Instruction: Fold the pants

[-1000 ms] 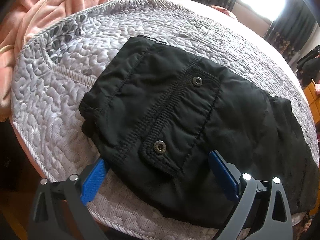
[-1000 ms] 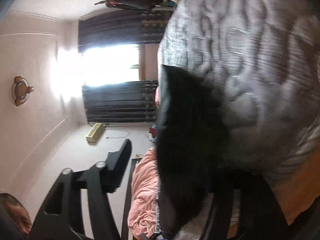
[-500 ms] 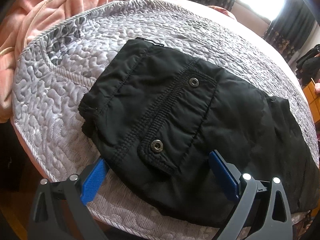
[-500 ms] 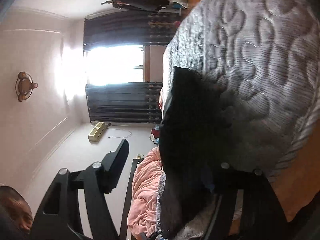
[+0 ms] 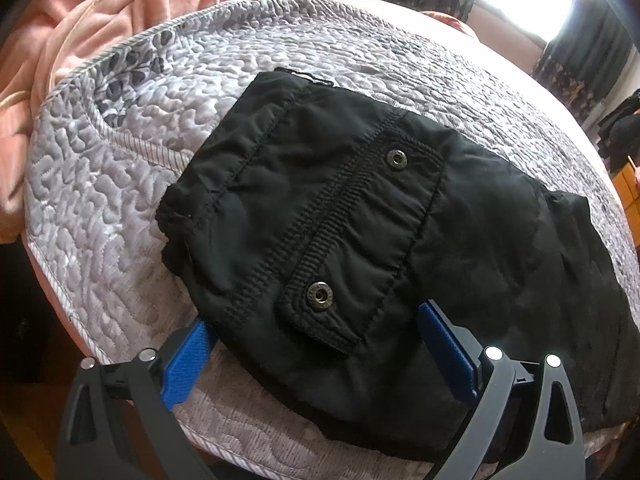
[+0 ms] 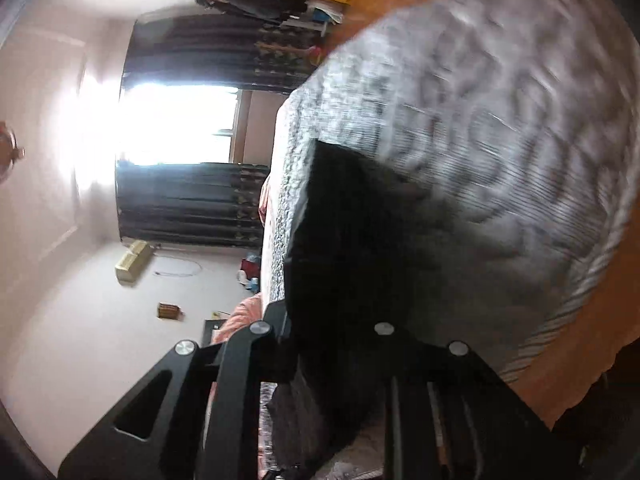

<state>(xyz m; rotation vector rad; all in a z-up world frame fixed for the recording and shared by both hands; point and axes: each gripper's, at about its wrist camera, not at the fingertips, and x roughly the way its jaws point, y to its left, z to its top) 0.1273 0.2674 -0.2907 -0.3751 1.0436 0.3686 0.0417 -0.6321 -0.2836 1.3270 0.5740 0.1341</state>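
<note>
Our right claw [image 6: 320,344], wide apart a second ago, has just clamped on the pants [image 6: 360,240]. Our left claw [image 5: 316,352] stays released, straddling their near edge on the bed [image 5: 100,208].

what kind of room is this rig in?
Most likely a home bedroom: black pants lie on a quilted grey mattress, a pink blanket is bunched at its far end, and dark curtains frame a bright window.

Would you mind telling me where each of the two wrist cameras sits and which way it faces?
Left wrist: above the mattress edge, angled down at the black pants; the open left gripper straddles their near edge.
Right wrist: rolled sideways, low along the bed toward the window; the right gripper, just closed, pinches the fabric.
Shared: pants, mattress, pink blanket, curtains.
</note>
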